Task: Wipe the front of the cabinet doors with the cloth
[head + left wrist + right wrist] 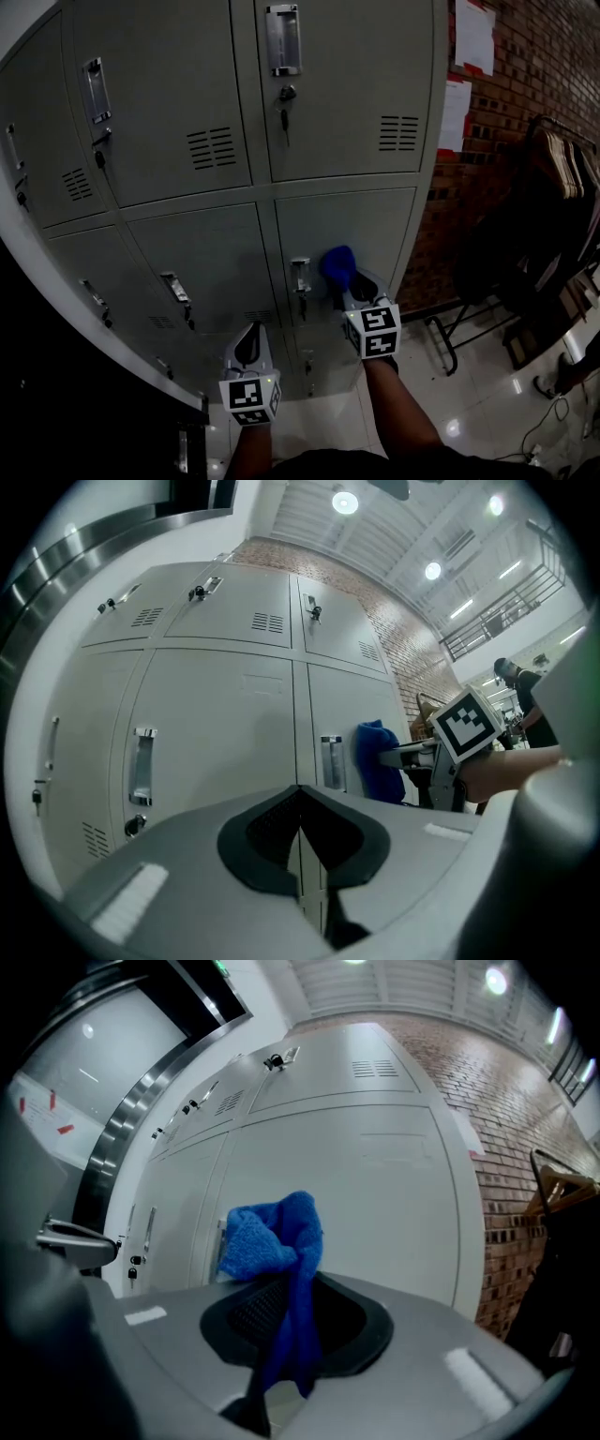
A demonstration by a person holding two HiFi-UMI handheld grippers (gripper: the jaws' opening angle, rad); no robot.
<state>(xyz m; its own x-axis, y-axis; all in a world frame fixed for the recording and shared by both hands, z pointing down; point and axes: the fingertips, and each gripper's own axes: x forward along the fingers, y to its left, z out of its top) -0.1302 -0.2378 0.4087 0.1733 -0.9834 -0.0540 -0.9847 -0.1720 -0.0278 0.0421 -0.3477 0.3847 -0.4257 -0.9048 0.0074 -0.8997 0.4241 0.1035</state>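
A grey bank of locker-style cabinet doors point(328, 103) fills the head view. My right gripper point(352, 281) is shut on a blue cloth point(337, 263), which bunches at its tip against the lower right door point(375, 230), beside that door's handle point(301, 275). In the right gripper view the blue cloth point(277, 1241) hangs bunched from between the shut jaws, close to the door point(375, 1204). My left gripper point(247, 347) sits lower and to the left, shut with nothing in it, facing the doors point(216, 724). The left gripper view also shows the cloth point(378, 761) and the right gripper point(412, 757).
A brick wall point(525, 103) with white papers point(473, 37) stands right of the cabinet. A rack of hangers and dark clothing point(558, 187) sits at the right, above a glossy tiled floor point(469, 403). A dark edge point(56, 394) borders the cabinet's left side.
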